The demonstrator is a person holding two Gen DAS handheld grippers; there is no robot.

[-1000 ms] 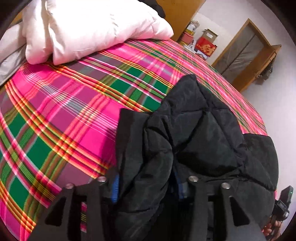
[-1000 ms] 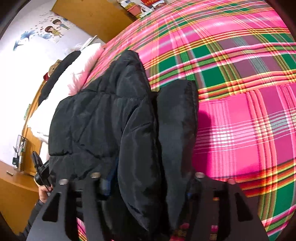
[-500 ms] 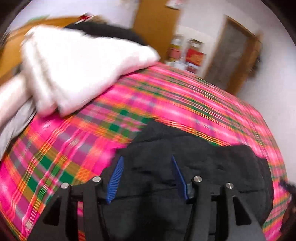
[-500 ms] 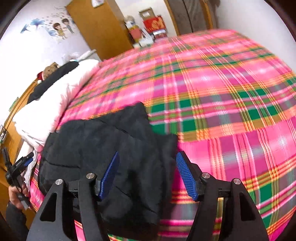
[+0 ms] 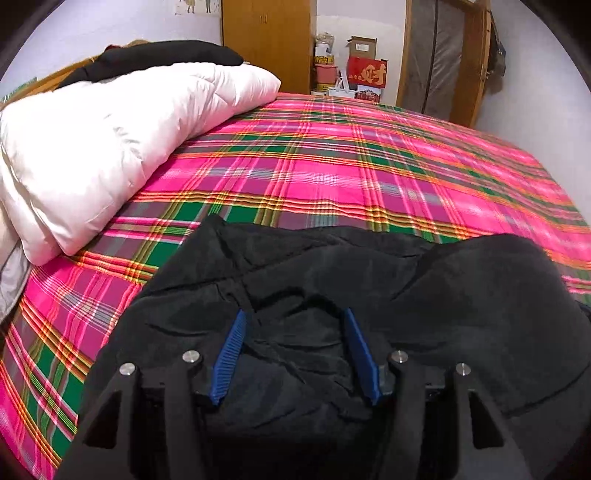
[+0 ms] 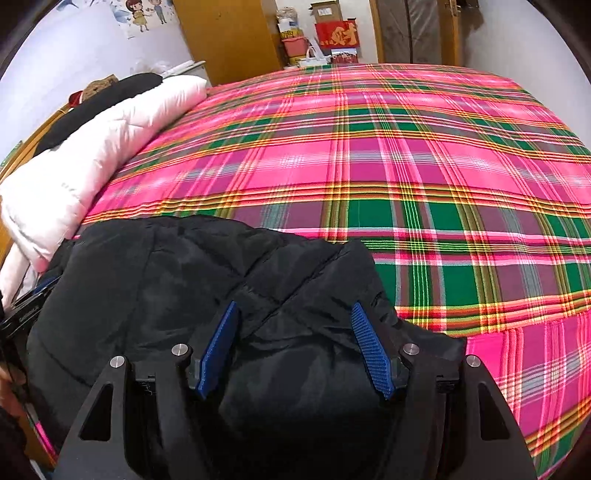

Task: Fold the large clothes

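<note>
A: Where do we have the jacket (image 5: 369,288)?

B: The black puffy jacket lies folded in a bundle on the bed (image 5: 332,166), at the near edge of the pink and green plaid sheet. In the right wrist view the jacket (image 6: 177,273) fills the lower left, and the plaid sheet (image 6: 406,166) runs off to the right and far side.

A: And our left claw (image 5: 293,317)?

B: Spread wide — the 2 blue pads (image 5: 231,350) stand apart above the black cloth, with nothing pinched between them. We cannot tell whether the tips touch the cloth.

A: Our right claw (image 6: 293,308)?

B: Spread as well. Its blue pads (image 6: 369,347) sit over the right end of the bundle, close to the jacket's edge where the sheet begins, and they pinch nothing.

A: What else do we see?

B: A white quilt (image 5: 110,140) is heaped along the left side of the bed, just beside the jacket's left end, and a dark garment (image 5: 162,59) lies on top of it. Past the far end of the bed stand a wooden wardrobe (image 5: 269,40), a red box (image 5: 367,72) with some cartons, and a wooden door frame (image 5: 476,62). A cartoon poster (image 6: 147,14) hangs on the wall to the left — it shows best in the right wrist view.
</note>
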